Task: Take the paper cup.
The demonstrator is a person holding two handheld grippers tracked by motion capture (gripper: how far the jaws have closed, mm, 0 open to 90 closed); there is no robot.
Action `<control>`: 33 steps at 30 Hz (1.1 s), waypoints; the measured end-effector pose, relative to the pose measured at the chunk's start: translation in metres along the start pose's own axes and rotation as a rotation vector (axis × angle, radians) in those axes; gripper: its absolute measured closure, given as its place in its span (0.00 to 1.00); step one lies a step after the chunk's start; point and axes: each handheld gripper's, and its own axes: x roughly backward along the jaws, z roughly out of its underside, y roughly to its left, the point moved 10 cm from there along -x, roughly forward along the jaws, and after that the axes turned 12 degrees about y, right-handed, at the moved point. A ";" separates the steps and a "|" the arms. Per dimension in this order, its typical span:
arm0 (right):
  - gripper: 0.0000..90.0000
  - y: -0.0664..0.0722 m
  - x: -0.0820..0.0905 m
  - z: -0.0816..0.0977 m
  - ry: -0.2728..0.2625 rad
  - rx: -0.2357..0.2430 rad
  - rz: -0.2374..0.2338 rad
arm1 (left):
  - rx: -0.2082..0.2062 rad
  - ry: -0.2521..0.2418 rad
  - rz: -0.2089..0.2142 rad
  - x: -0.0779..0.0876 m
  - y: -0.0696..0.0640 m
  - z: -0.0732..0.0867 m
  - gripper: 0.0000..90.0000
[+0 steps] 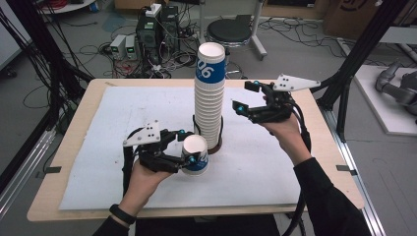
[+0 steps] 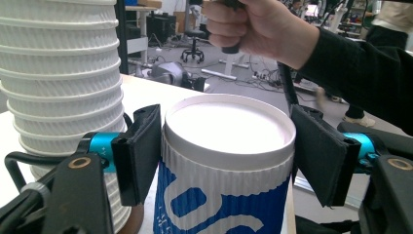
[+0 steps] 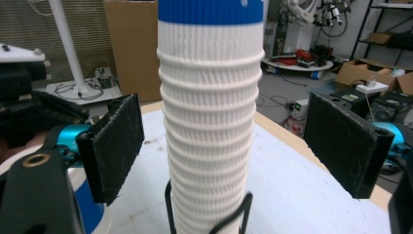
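One cup (image 1: 195,155) is off the tall stack (image 1: 209,105), squeezed tight in the left gripper (image 1: 183,150), and the right gripper (image 1: 244,97), jaws wide, reaches for the next.

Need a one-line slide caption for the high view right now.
Left gripper holds a single paper cup beside the tall cup stack; right gripper open near the stack.

"06" on top stacked cup (image 1: 210,63)
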 end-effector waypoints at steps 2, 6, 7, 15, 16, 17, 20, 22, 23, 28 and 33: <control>0.17 0.000 0.006 0.007 -0.012 0.003 0.009 | 0.004 -0.003 0.000 0.000 0.000 0.000 0.33; 0.17 0.002 0.014 0.021 -0.005 -0.001 0.016 | 0.004 -0.004 0.000 0.000 0.000 0.000 0.33; 0.17 0.003 0.016 0.024 -0.008 -0.001 0.016 | 0.003 -0.006 -0.002 0.000 0.001 0.000 0.33; 0.17 0.017 0.026 0.052 -0.004 0.004 0.010 | 0.004 -0.008 -0.005 0.002 0.003 0.000 0.33; 0.17 0.019 0.026 0.055 -0.002 0.008 0.013 | 0.003 -0.009 -0.006 0.002 0.003 0.000 0.33; 0.17 0.021 0.027 0.057 0.002 0.010 0.011 | 0.002 -0.009 -0.006 0.002 0.003 0.000 0.33; 0.17 0.027 0.028 0.064 0.005 0.016 0.008 | -0.003 -0.009 -0.005 0.001 0.003 0.000 0.33; 0.17 0.031 0.028 0.069 0.010 0.022 0.007 | -0.004 -0.010 -0.005 0.001 0.002 -0.001 0.33; 0.17 0.033 0.029 0.073 0.014 0.020 0.001 | -0.005 -0.010 -0.003 0.001 0.002 -0.001 0.33; 0.17 0.040 0.028 0.089 0.024 0.023 0.006 | -0.006 -0.013 -0.004 0.001 0.003 -0.001 0.33; 0.17 0.042 0.024 0.103 0.036 0.026 0.010 | -0.009 -0.010 -0.001 0.000 0.004 0.001 0.33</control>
